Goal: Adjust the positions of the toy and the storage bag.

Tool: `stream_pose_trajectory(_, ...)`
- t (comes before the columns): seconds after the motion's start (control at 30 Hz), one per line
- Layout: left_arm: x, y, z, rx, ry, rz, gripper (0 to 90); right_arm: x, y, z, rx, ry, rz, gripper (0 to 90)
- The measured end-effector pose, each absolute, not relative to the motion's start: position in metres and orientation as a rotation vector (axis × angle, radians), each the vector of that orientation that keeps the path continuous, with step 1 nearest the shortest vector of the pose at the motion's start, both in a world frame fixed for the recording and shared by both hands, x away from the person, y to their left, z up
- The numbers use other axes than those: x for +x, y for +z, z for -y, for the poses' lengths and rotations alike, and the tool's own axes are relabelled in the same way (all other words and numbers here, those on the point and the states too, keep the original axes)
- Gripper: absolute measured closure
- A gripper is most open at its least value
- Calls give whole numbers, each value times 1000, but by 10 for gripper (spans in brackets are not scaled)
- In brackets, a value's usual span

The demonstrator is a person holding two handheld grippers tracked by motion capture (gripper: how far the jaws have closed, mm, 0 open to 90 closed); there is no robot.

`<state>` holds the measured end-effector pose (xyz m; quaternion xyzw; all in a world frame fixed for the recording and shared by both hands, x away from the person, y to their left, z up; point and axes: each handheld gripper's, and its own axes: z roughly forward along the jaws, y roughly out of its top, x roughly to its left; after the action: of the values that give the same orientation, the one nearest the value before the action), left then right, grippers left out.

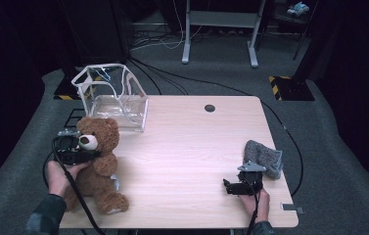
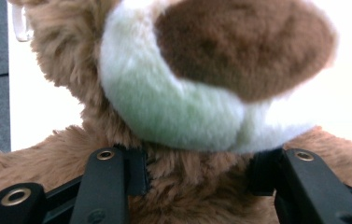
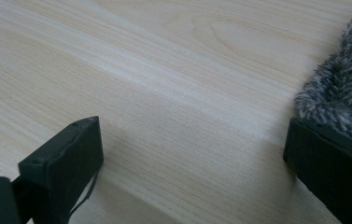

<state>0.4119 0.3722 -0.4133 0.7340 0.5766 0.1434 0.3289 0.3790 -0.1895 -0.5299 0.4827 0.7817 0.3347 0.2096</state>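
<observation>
1. Two hand-held grippers are working over the tabletop (image 1: 187, 147), one near each of its near corners.
2. The left gripper (image 1: 85, 152) is sitting near the tabletop's left edge with its two black jaws pressing into the brown fur just under the teddy bear's (image 1: 99, 166) white muzzle, one jaw on each side of the neck; they are standing about half apart and appearing to be gripping the bear there.
3. In the left gripper view the teddy bear (image 2: 187, 93) is showing its brown nose and pale muzzle directly above the jaws.
4. The bear is sitting upright at the tabletop's near left corner, its feet pointing toward the near edge.
5. The right gripper (image 1: 236, 186) is resting low near the near right corner with its jaws standing wide apart and nothing between them.
6. A grey fuzzy cloth (image 1: 264, 157) is lying by the right edge, touching the outer side of one right jaw, as the right gripper view is showing (image 3: 346, 93).
7. A clear plastic bag (image 1: 113, 100) is standing open at the far left corner, just behind the bear.
</observation>
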Motion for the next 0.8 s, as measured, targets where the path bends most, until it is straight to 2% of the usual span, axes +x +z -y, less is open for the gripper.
stream_pose_trajectory(0.4, 448, -440, -367, 2022, 257, -1605, 476, 379, -530, 190, 1339, 927, -2181, 41)
stream_pose_trajectory(0.8, 444, -451, -378, 2006, 210, -1635, 458, 378, -530, 190, 1348, 922, -2178, 41)
